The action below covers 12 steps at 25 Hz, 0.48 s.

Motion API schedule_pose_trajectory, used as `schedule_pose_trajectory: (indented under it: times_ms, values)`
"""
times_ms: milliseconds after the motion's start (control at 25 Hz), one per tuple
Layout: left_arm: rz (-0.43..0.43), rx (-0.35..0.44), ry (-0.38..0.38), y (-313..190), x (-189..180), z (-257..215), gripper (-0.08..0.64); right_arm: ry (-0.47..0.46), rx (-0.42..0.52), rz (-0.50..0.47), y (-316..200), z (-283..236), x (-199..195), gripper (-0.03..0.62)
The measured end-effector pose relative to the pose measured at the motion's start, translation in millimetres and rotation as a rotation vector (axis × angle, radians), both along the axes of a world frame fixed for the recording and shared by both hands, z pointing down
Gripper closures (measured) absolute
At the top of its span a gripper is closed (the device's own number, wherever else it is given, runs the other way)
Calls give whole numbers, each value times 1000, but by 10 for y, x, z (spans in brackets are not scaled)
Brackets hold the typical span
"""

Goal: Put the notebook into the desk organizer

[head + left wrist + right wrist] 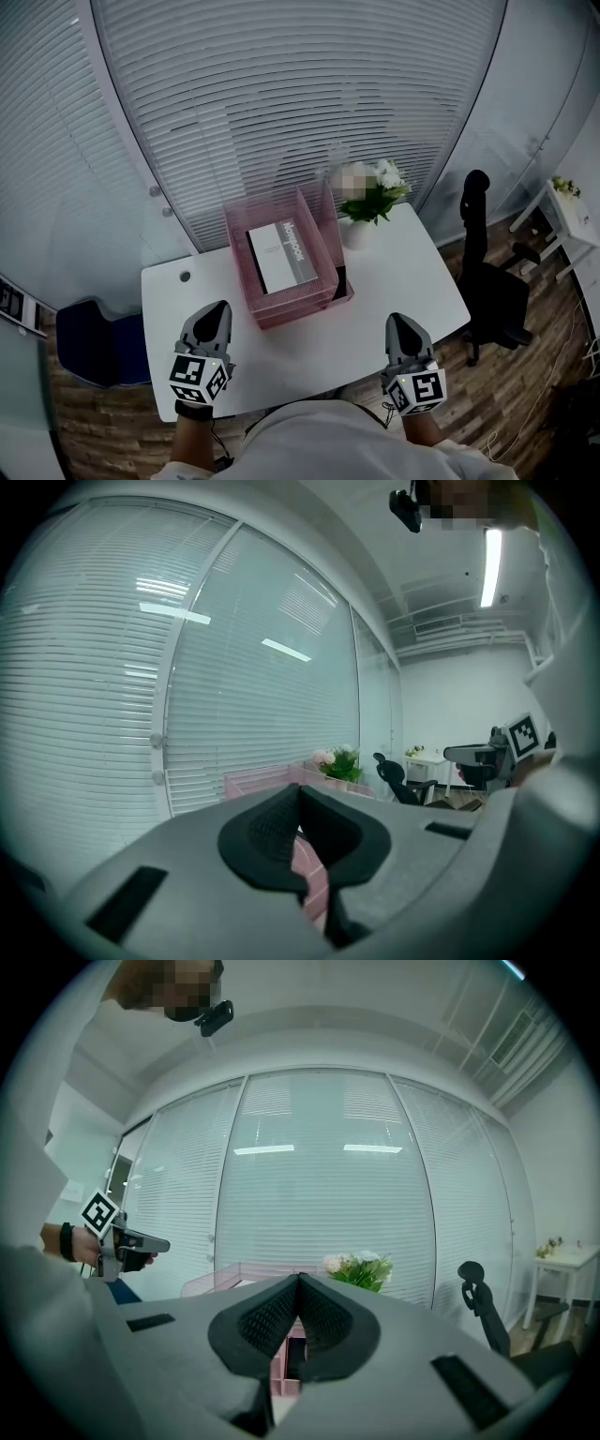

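Both left claw (pixel 218 311) and right claw (pixel 397 322) hover clenched, empty, by the near edge of the surface (pixel 309 354); the notebook (pixel 281 255) lies in the desk organizer (pixel 298 307), so we judge the task done.

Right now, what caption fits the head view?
Notebook lies in the pink organizer on the desk; left tool and right tool, both shut, hover nearby.

The left gripper (pixel 217 312) and the right gripper (pixel 397 325) are grey, teardrop-shaped shells with black textured jaws. Each carries a white cube (pixel 200 377) printed with black square markers at its near end. A black wristband (pixel 194 410) circles the left wrist, and the person wears a pale top (pixel 328 441).
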State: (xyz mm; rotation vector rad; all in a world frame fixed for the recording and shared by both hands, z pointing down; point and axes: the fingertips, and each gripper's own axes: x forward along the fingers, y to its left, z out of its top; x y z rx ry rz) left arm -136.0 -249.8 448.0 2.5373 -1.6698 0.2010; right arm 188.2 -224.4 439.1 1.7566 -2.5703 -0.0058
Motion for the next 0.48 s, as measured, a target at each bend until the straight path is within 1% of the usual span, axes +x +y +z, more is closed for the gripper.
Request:
schedule_pose_trajectory:
  times_ms: [480]
  values:
    - [12, -2, -4, 1, 14, -2, 552, -3, 5, -1, 3, 14, -6, 580]
